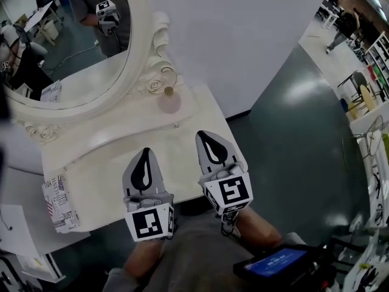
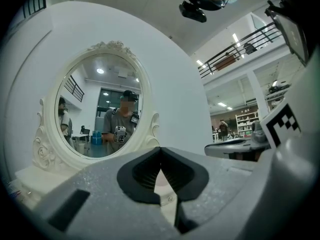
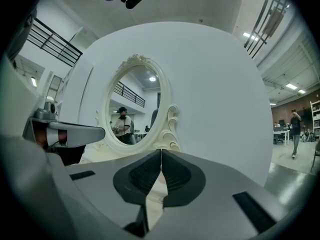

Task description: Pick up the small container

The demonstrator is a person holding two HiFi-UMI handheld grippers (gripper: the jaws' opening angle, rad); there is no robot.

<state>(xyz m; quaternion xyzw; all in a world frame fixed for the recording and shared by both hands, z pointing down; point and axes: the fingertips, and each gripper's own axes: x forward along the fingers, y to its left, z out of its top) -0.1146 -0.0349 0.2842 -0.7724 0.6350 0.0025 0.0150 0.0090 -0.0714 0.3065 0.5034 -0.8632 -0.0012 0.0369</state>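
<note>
Closest in, the left gripper [image 1: 143, 162] and the right gripper [image 1: 213, 146] hover side by side over the near part of the white tabletop [image 1: 109, 157]. Both sets of jaws are clenched on nothing. They point level, likely to meet an upright thing from the side. The small container [image 1: 169, 101], pinkish with a gold cap, stands well ahead, just beside the foot of the mirror [image 1: 79, 47]. The jaws must part first, and the right looks better placed.
</note>
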